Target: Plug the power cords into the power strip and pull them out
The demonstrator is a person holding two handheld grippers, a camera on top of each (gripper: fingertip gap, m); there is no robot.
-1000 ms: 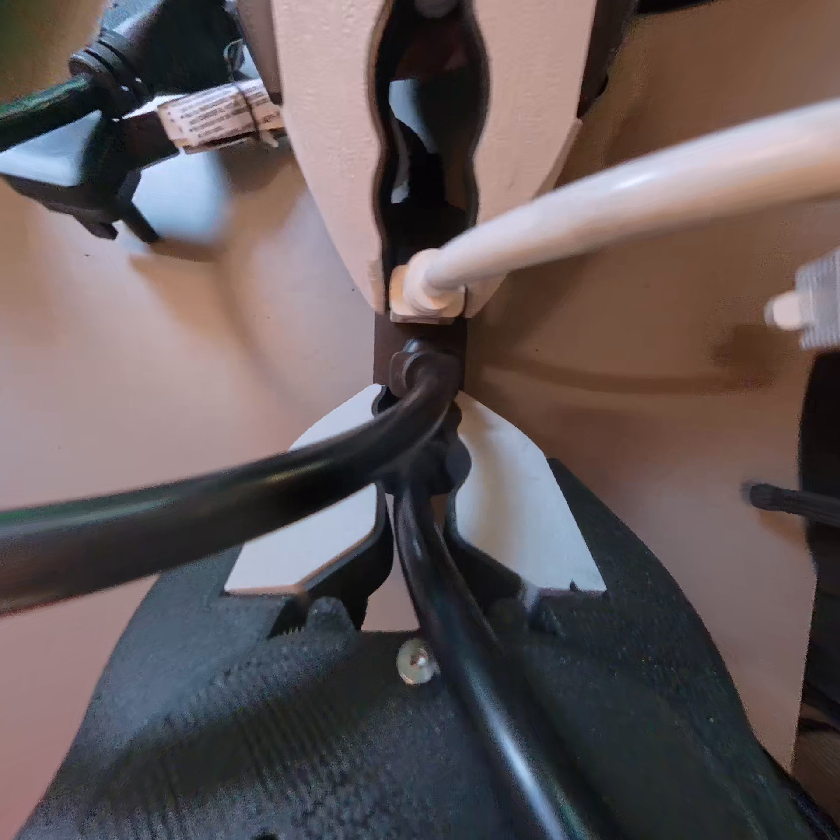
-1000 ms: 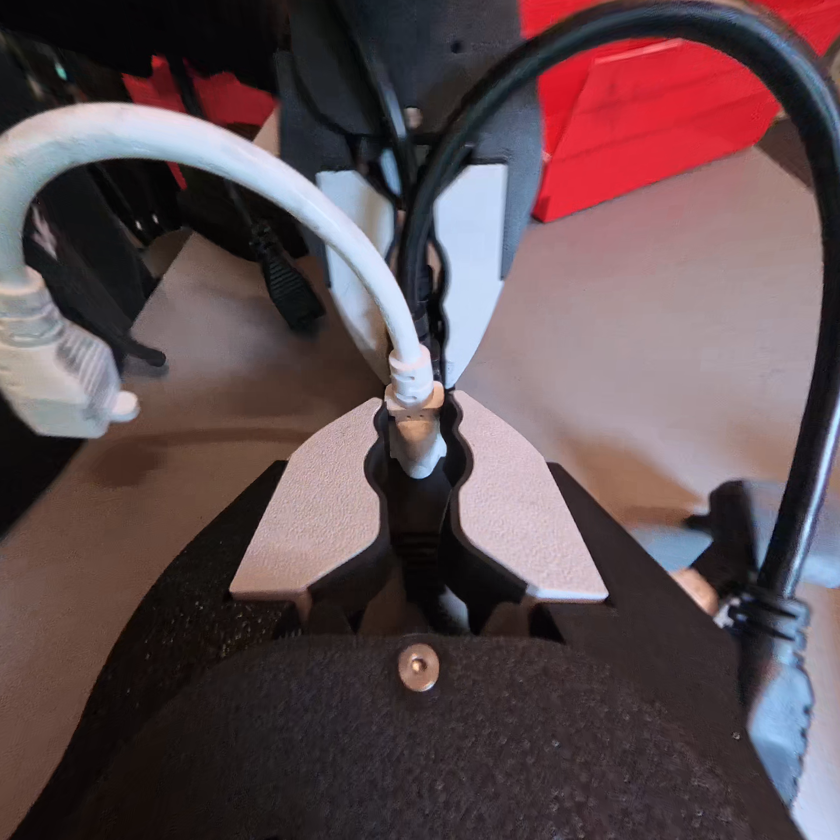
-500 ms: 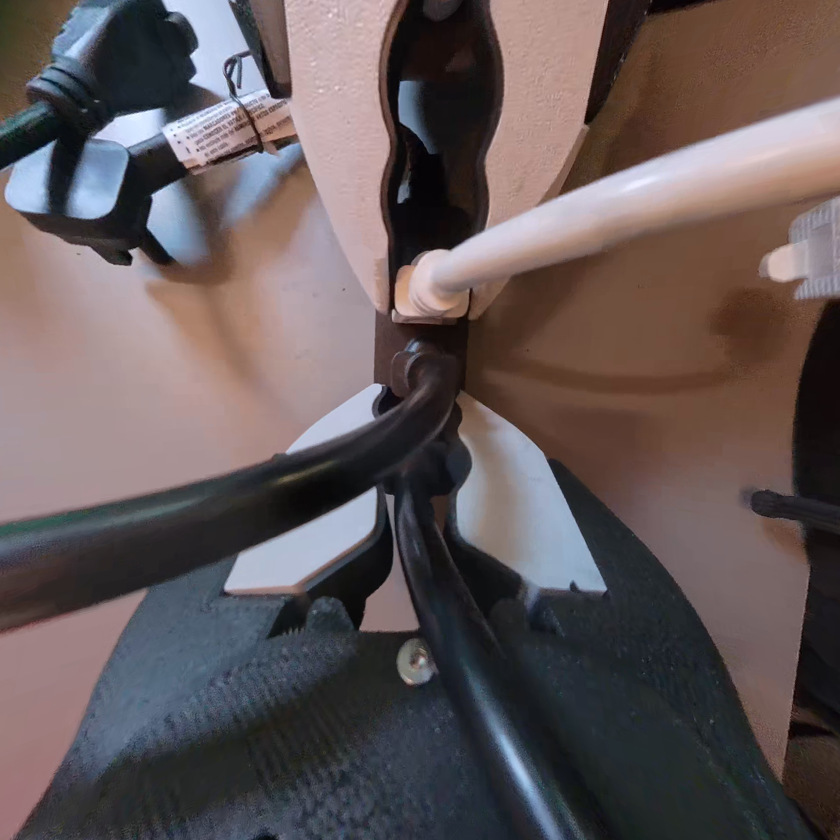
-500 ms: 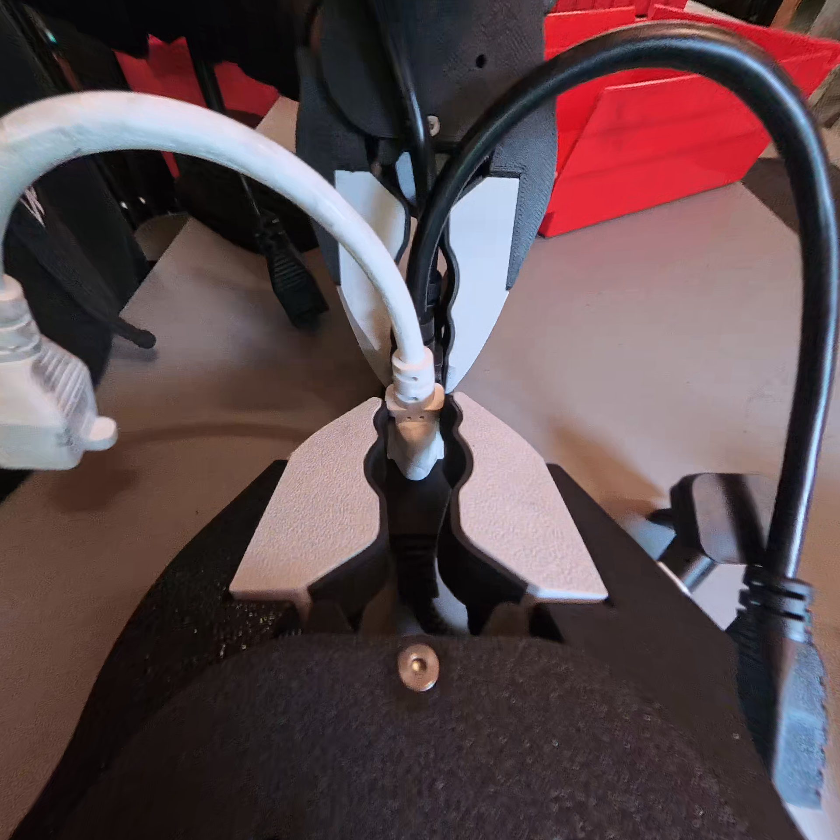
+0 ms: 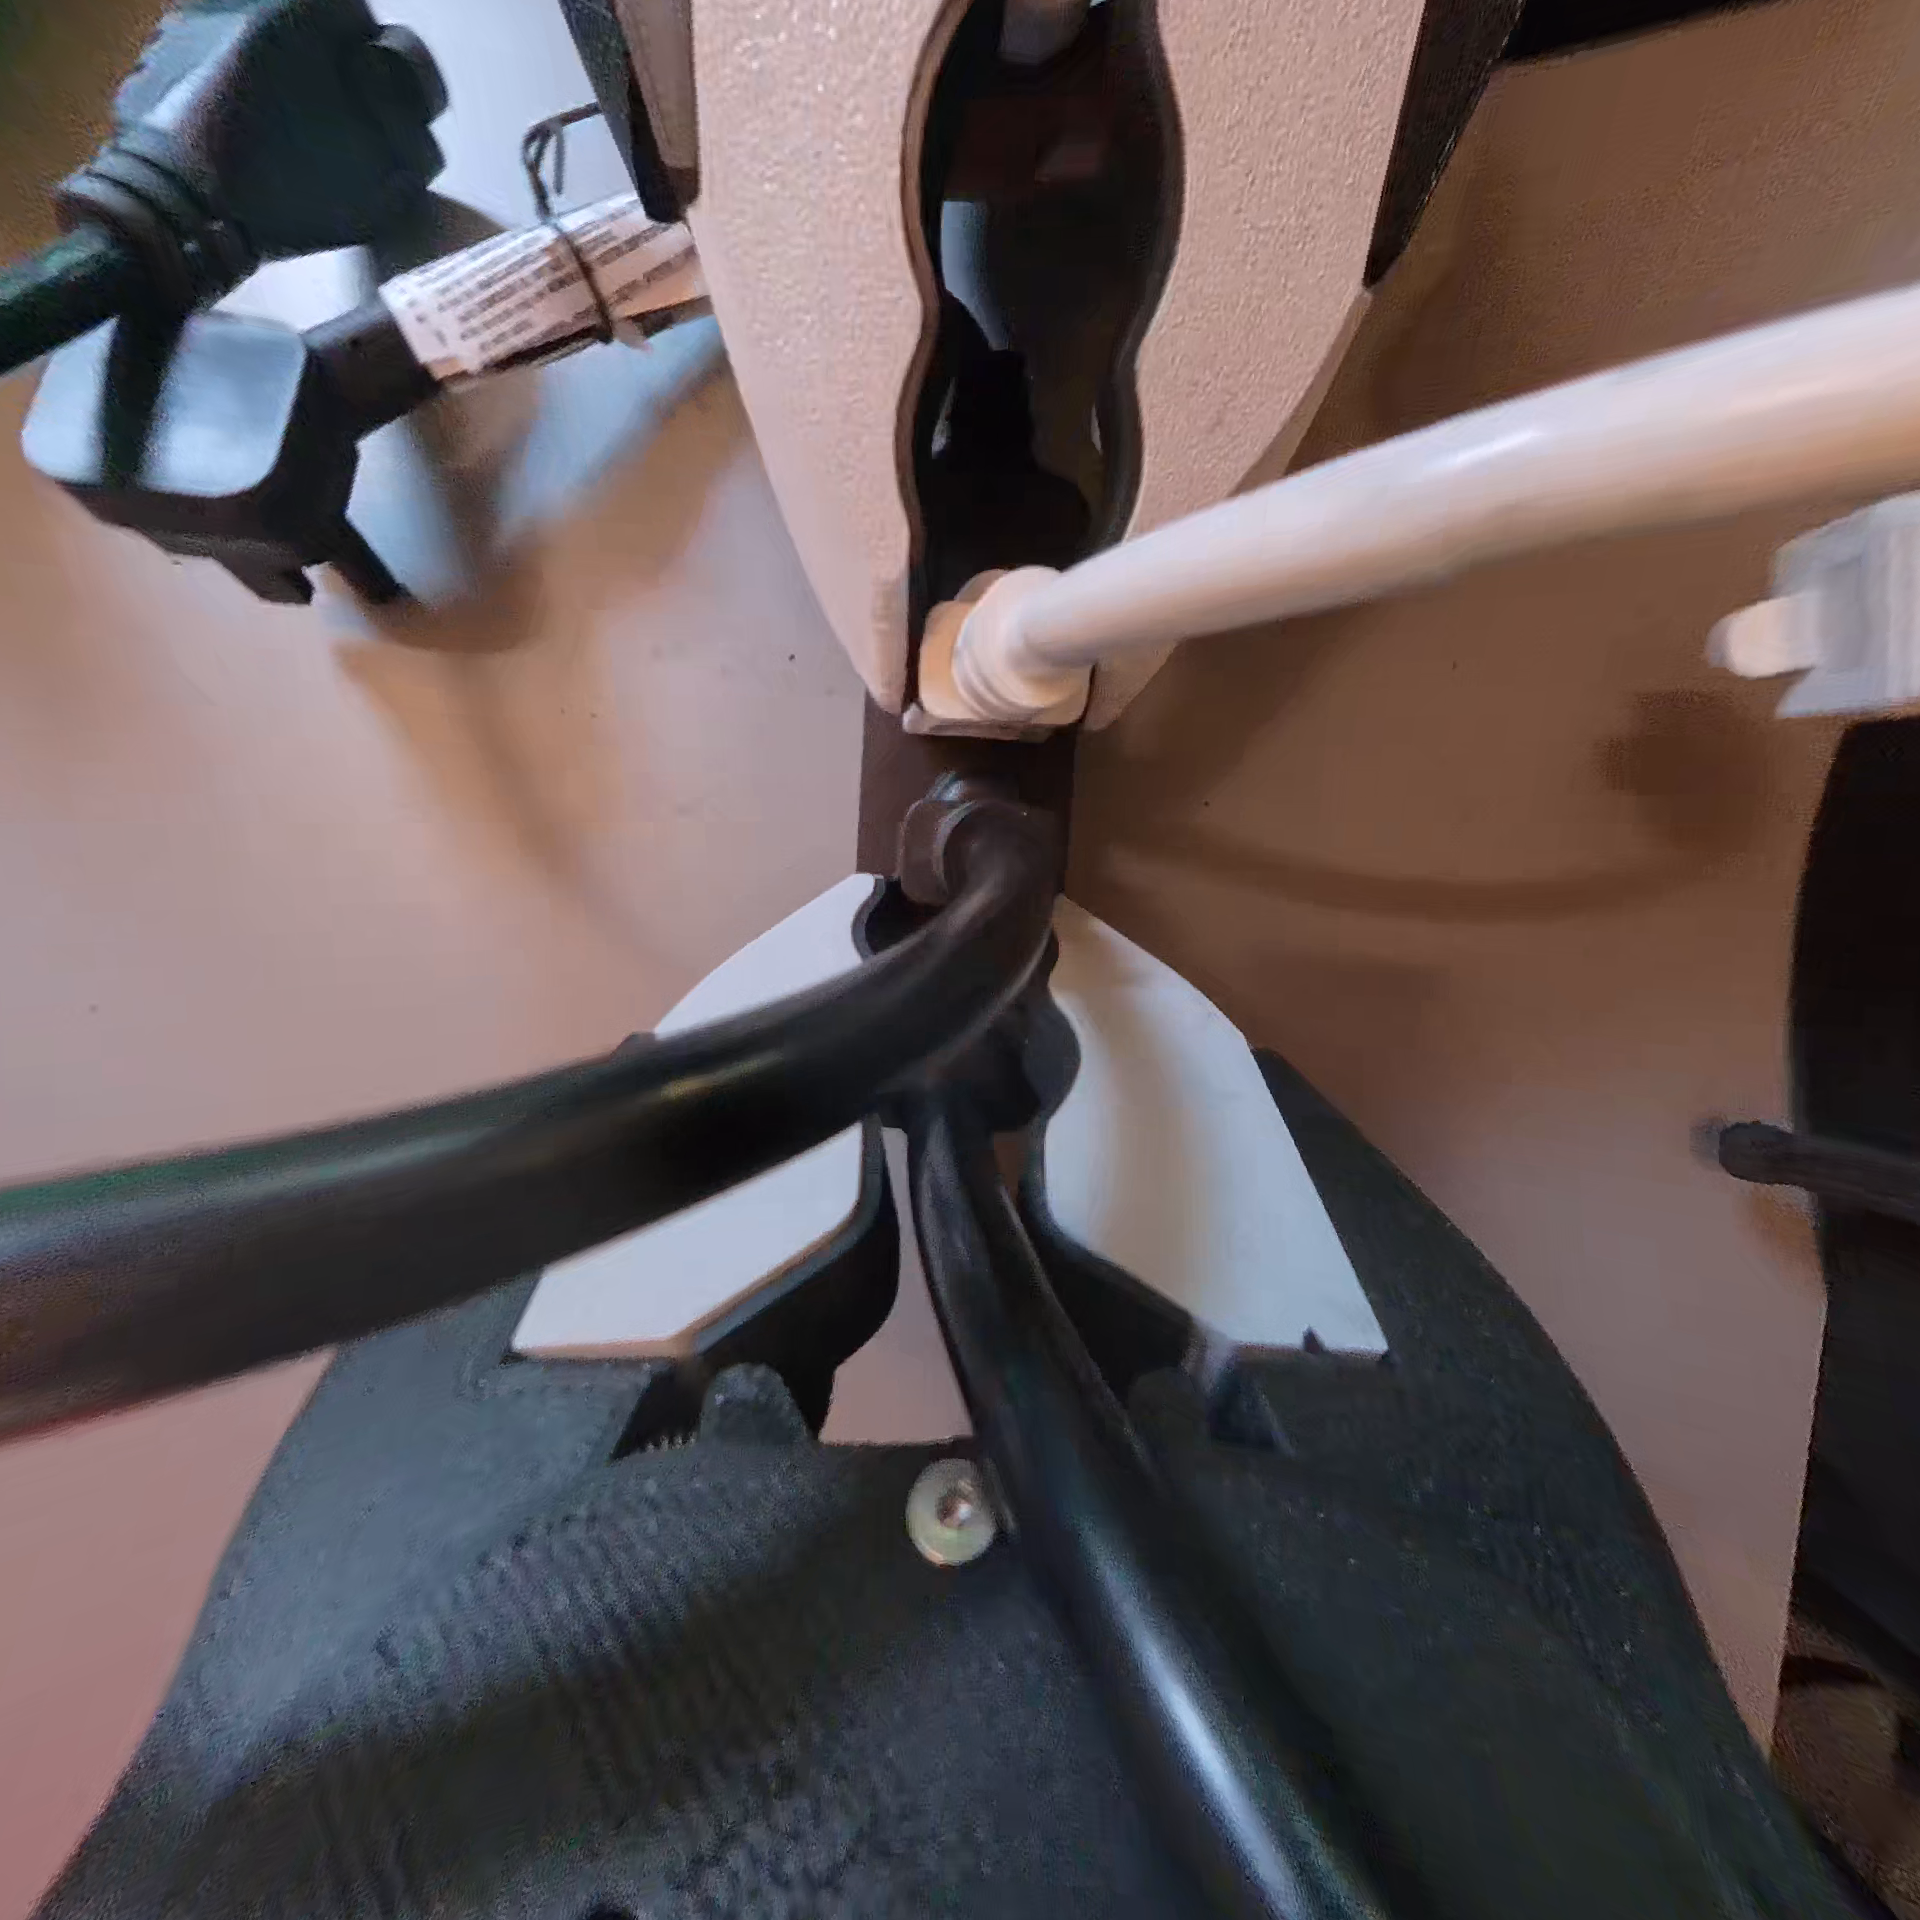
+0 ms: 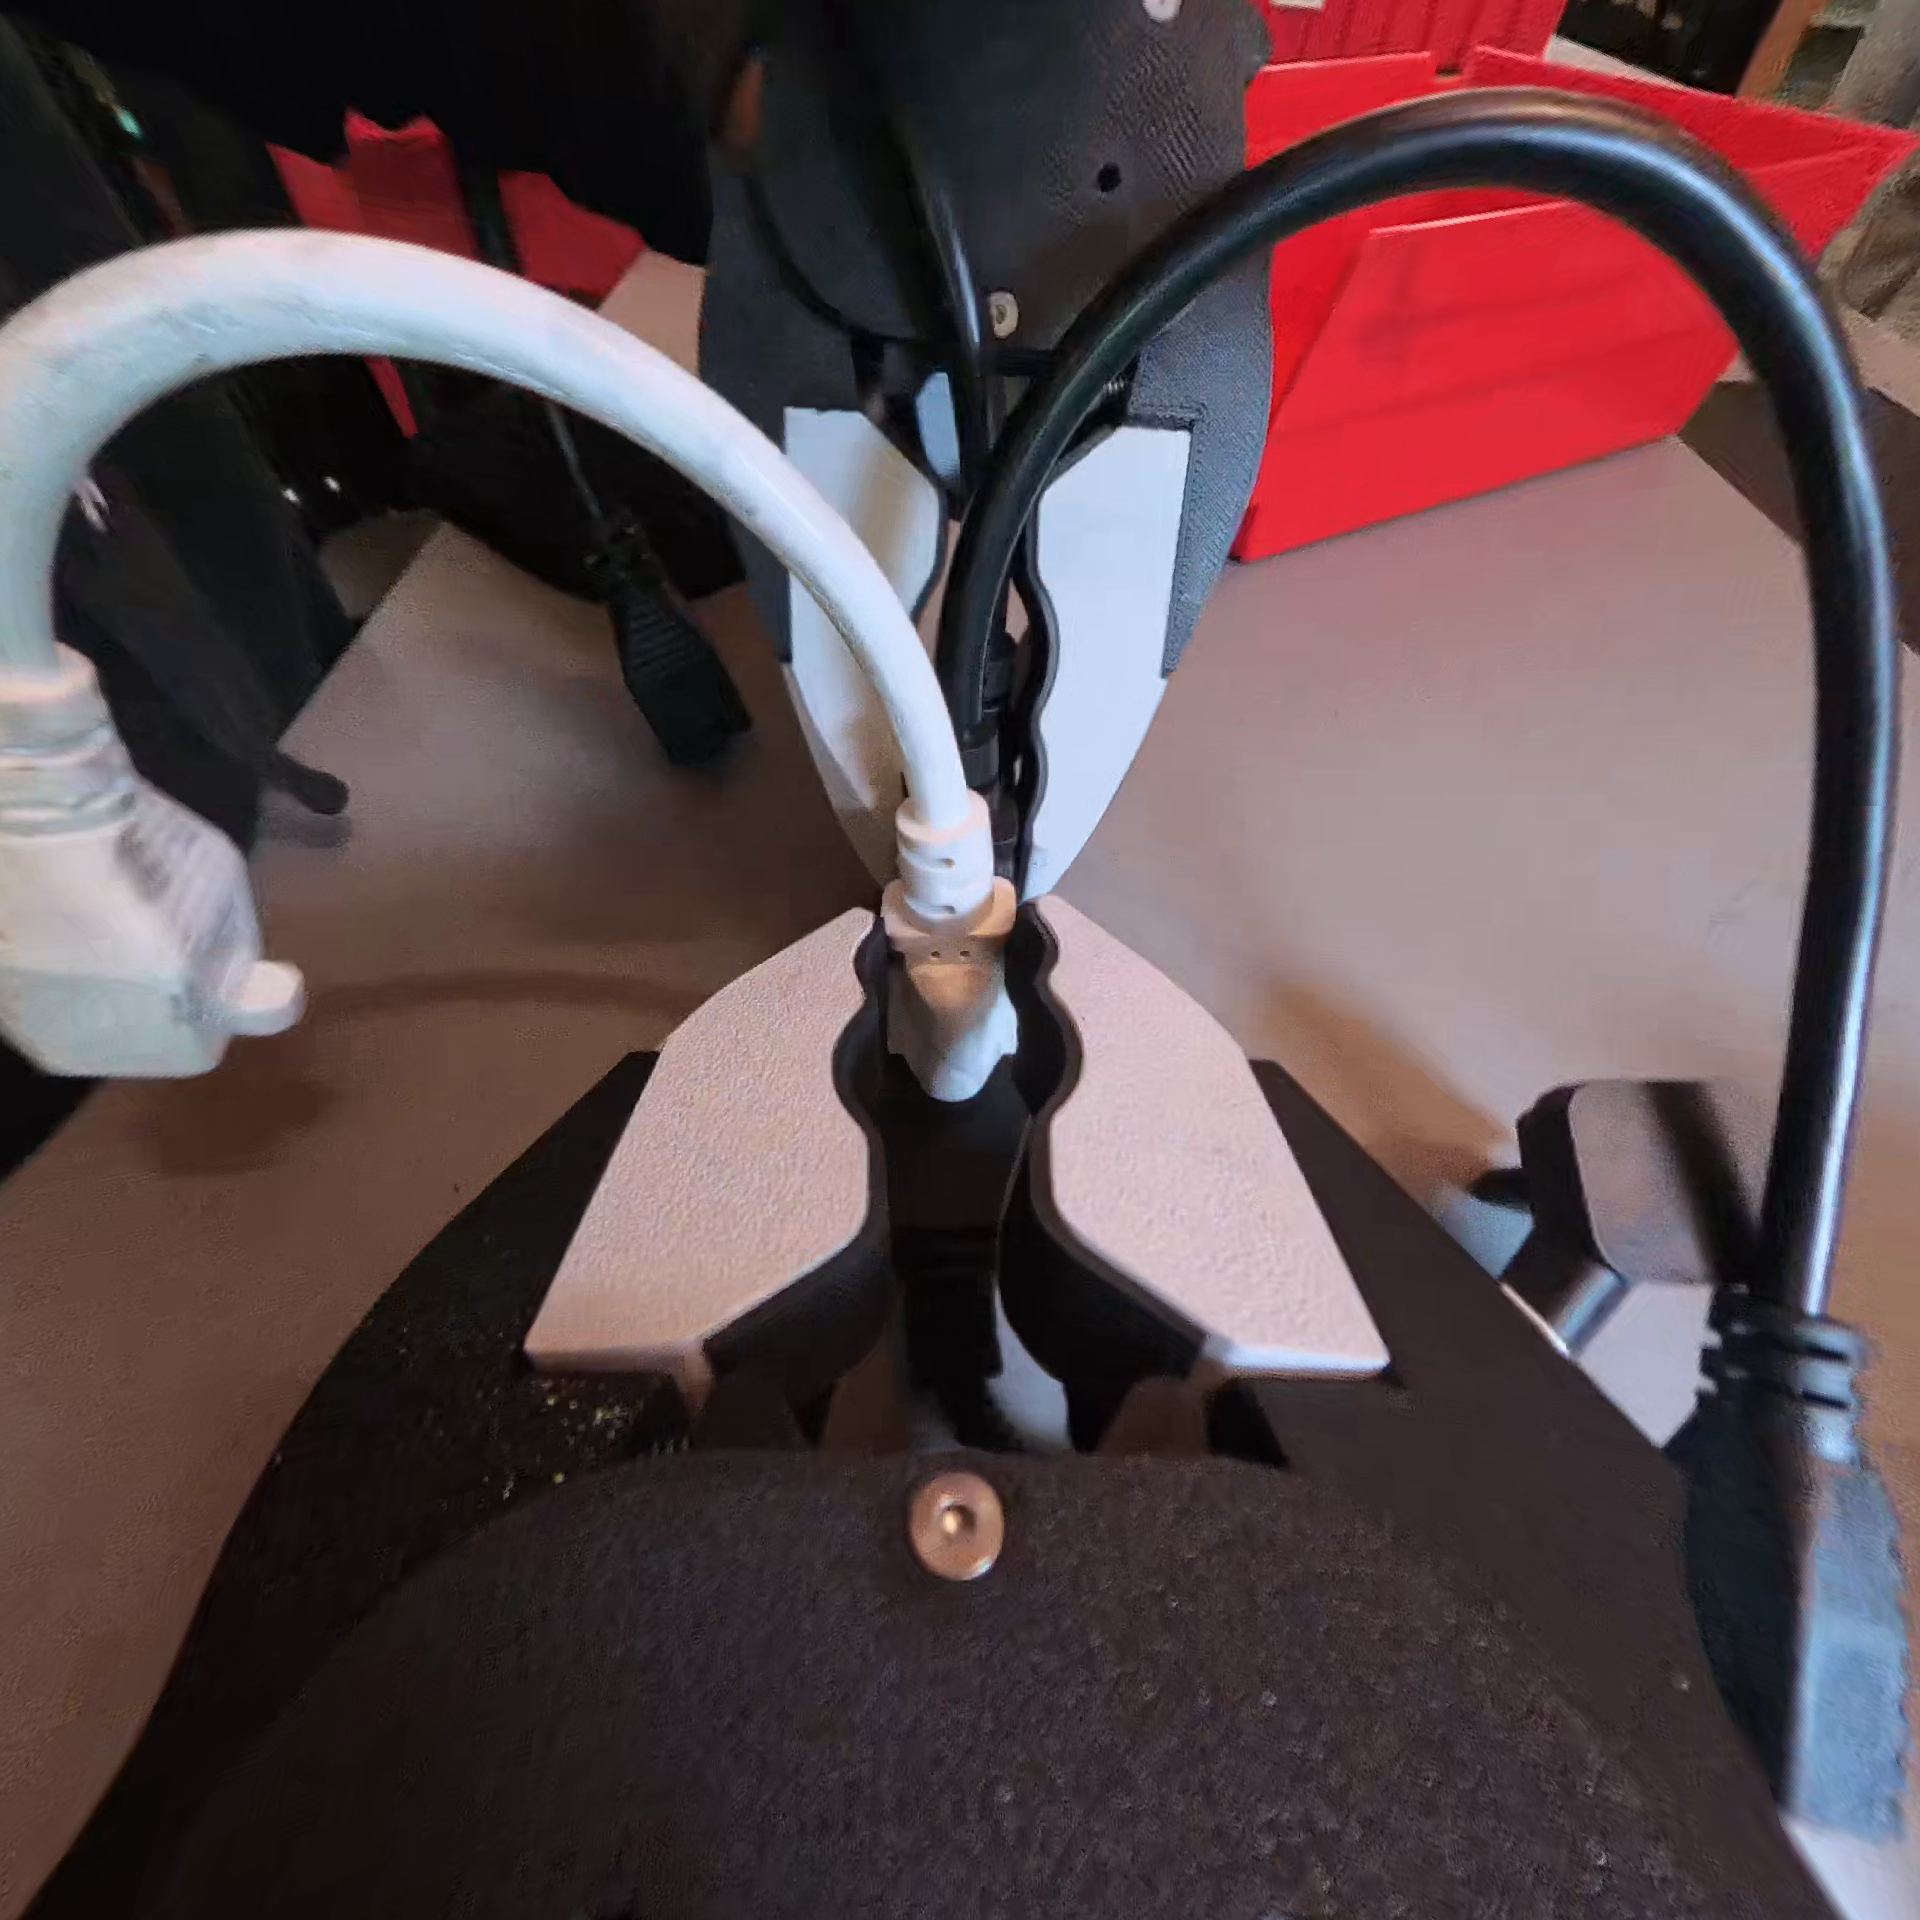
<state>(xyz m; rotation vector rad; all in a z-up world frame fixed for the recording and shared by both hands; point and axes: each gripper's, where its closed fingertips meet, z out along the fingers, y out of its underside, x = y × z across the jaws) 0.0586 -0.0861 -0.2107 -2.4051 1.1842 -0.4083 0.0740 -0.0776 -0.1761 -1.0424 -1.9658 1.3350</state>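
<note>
The dark block point(image 5: 966, 790) pinched between both grippers' fingertips is mostly hidden by them, the thick black cord point(image 6: 1766, 520) runs off the frame's lower right, and the white plug point(image 6: 114, 935) at left is blurred.

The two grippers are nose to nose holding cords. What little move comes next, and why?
Probably ease the grippers straight apart. The left gripper is shut on the black cord end, the right gripper on the white cord end, and the two ends look joined.
</note>
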